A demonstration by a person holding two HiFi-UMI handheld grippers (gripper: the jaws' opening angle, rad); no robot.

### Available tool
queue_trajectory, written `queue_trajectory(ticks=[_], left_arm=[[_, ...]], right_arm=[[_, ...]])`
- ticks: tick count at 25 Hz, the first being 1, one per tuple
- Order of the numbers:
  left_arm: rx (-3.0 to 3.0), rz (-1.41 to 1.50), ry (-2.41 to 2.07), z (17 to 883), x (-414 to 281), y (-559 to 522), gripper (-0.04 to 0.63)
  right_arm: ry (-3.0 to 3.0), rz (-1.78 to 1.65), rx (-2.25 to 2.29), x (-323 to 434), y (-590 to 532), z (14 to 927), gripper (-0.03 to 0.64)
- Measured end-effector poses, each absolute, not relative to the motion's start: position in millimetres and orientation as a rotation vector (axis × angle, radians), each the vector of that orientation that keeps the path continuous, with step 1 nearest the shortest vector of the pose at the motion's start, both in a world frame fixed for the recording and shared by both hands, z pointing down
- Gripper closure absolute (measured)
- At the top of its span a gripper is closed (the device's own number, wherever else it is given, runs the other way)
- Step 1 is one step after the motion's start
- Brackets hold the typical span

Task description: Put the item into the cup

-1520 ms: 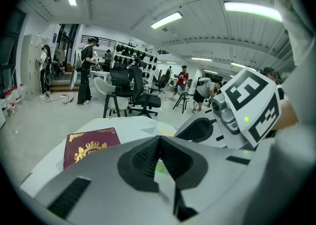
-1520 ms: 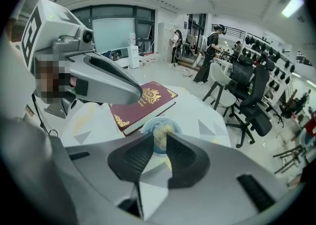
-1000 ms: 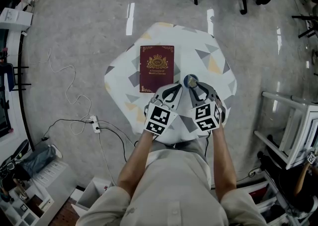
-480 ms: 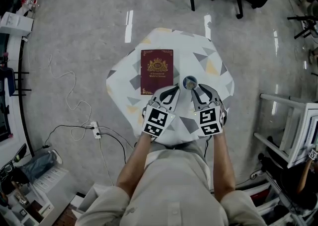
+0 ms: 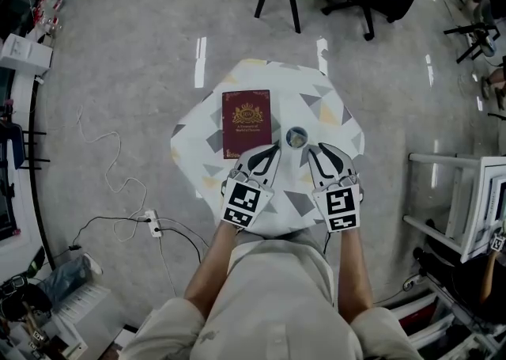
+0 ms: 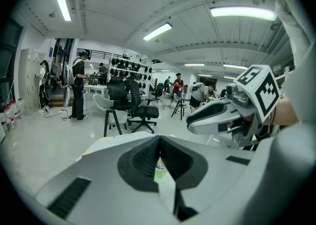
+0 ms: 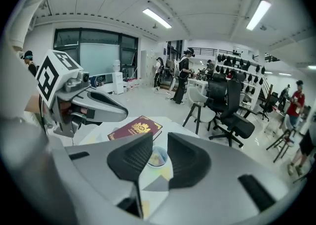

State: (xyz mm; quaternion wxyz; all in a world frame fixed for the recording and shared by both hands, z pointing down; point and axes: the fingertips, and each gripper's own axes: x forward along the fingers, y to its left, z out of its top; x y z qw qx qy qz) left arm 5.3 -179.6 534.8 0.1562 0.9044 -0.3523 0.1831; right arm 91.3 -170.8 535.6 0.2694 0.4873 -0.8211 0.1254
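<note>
A small round cup [image 5: 304, 137] with a pale bluish rim stands upright on a table [image 5: 332, 109] covered in a white cloth printed with grey and yellow triangles. It is near the table's middle, just right of a dark red hardcover book [image 5: 246, 123] with a gold crest that lies flat. Inside the cup rests the item [image 7: 156, 158], a yellowish-tan thing; it is too small to tell its shape. It sits below the rim, touching neither gripper.

The right gripper [image 7: 159, 137] hangs above and on the person's side of the cup. Its ribbed dark pads are parted and have just been closing a little. Nothing is between them; the cup shows through the gap, down on the cloth.

The left gripper [image 6: 159, 139] hovers beside it, over the table's near edge below the book. Its jaw tips are pressed together and hold nothing.
</note>
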Motion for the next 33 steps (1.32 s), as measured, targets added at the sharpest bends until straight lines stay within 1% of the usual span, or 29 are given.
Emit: queue_trajectory(ticks=[6,8,33], left_arm=[[2.635,0.494,-1.014,507,-1,-169,0.583],[2.646,0.488,-1.013,501,-4,-166,0.583],[2.715,0.468,-0.978,475,2,-145,0.583]], right_arm=[[-2.245,0.319,1.399,93,-152,505,0.535],[-2.245,0.318,1.409,92,-145,502,0.551],[-2.241,0.298,1.484,97,-121,480,0.557]])
